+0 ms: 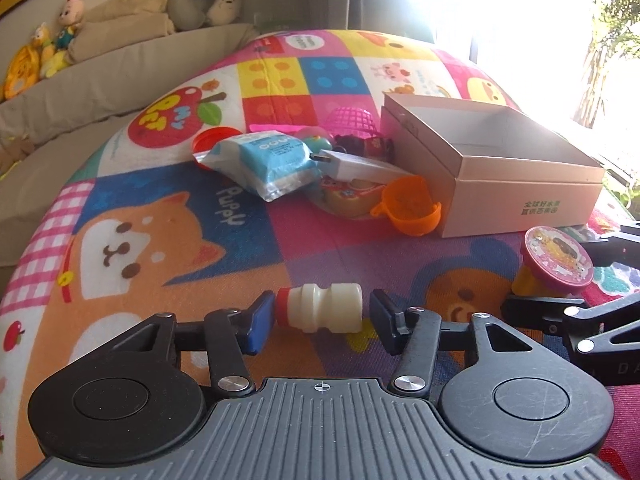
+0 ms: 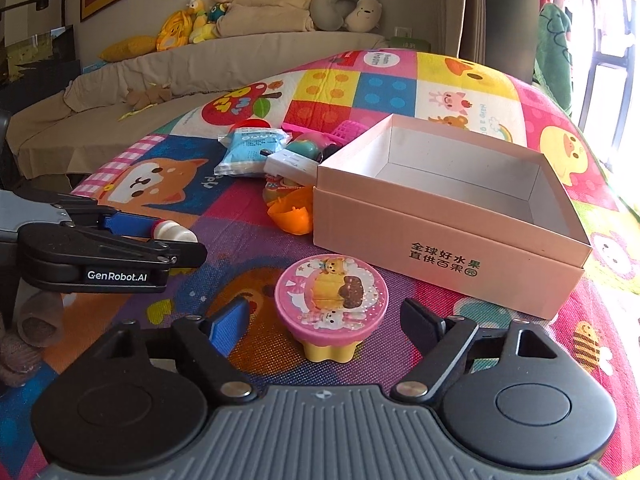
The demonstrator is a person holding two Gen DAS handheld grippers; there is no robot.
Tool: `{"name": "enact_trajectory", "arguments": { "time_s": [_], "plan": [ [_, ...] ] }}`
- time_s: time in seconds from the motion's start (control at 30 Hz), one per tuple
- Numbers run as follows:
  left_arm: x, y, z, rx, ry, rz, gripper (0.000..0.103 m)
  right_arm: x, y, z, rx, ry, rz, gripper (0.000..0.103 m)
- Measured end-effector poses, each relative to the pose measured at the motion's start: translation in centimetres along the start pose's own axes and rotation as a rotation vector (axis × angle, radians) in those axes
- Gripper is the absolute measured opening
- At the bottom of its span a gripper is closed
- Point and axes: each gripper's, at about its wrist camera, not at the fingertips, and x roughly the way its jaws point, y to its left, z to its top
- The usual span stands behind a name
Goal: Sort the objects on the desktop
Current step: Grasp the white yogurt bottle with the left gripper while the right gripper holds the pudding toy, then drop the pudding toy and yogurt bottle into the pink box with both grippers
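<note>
A small white bottle with a red cap lies on its side between the fingers of my left gripper. The left pad touches the cap; a small gap shows at the right pad. The bottle also shows in the right wrist view. My right gripper is open around a pink-lidded yellow toy jar, not touching it; the jar also shows in the left wrist view. An open pink cardboard box stands empty beyond, also in the left wrist view.
A pile lies left of the box: a blue-white packet, a white USB charger, an orange toy cup, a pink basket, a red lid. All rests on a colourful cartoon mat. A sofa with plush toys stands behind.
</note>
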Motion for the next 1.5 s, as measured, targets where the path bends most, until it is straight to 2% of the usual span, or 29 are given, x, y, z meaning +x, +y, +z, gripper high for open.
{"name": "enact_trajectory", "arguments": {
  "time_s": [0.1,0.3,0.4,0.53,0.63,0.7,0.77,0.83,0.9,0.93,0.97,1.03,1.13,1.23,1.3,1.37,1.4,1.47,1.5],
  "plan": [
    [-0.4,-0.1,0.1,0.007,-0.003,0.006,0.048,0.7,-0.1,0.3,0.012,0.024,0.000,0.053],
    [-3.1,-2.1,-0.1,0.099,-0.042,-0.040,0.048,-1.3,-0.7,0.1,0.004,0.045,0.016,0.044],
    [-4.9,-3.8,0.4,0.146,-0.087,-0.083,0.048,-4.3,-1.5,-0.4,-0.008,0.036,0.029,0.044],
    [-6.5,-6.0,3.2,0.169,-0.164,-0.139,0.048,-8.7,-2.9,-0.1,-0.010,-0.034,-0.020,0.044],
    [-6.2,-8.2,6.7,0.221,-0.253,-0.166,0.048,-11.8,-4.6,1.9,-0.022,-0.144,-0.079,0.044],
    [-4.7,-9.4,9.1,0.240,-0.296,-0.162,0.048,-12.4,-5.9,3.8,-0.030,-0.210,-0.127,0.044],
    [-2.4,-10.1,11.5,0.230,-0.291,-0.174,0.048,-11.9,-7.4,6.0,-0.019,-0.255,-0.168,0.044],
    [0.1,-10.1,13.1,0.204,-0.242,-0.184,0.051,-10.3,-9.1,8.1,0.015,-0.270,-0.181,0.044],
    [1.4,-8.9,13.6,0.150,-0.199,-0.164,0.060,-8.2,-10.6,9.9,0.044,-0.250,-0.157,0.046],
    [1.5,-7.8,13.3,0.117,-0.194,-0.158,0.071,-6.8,-11.5,10.5,0.064,-0.231,-0.138,0.050],
    [1.2,-6.6,12.6,0.094,-0.203,-0.157,0.086,-5.6,-12.1,10.9,0.081,-0.216,-0.143,0.051],
    [0.5,-4.4,10.9,0.062,-0.227,-0.110,0.098,-3.6,-12.7,11.2,0.083,-0.180,-0.169,0.053],
    [0.1,-0.9,8.3,-0.001,-0.195,-0.037,0.098,-0.7,-13.5,10.5,0.093,-0.125,-0.229,0.064],
    [0.3,2.4,5.8,-0.135,-0.140,-0.024,0.100,2.3,-14.7,9.5,0.151,-0.034,-0.281,0.064],
    [0.4,4.1,4.4,-0.205,-0.101,-0.011,0.102,4.1,-15.5,8.6,0.206,0.032,-0.277,0.064],
    [0.4,4.9,3.3,-0.215,-0.084,0.008,0.102,5.4,-15.6,7.7,0.229,0.076,-0.243,0.064],
    [0.2,5.1,2.7,-0.207,-0.084,0.013,0.102,5.8,-15.2,7.4,0.209,0.082,-0.233,0.068],
    [0.0,5.2,2.1,-0.193,-0.086,0.012,0.103,6.6,-13.6,7.0,0.105,0.070,-0.282,0.069],
    [-0.1,5.1,1.7,-0.185,-0.087,0.006,0.103,6.7,-13.3,6.9,0.093,0.057,-0.282,0.069]
  ]
}}
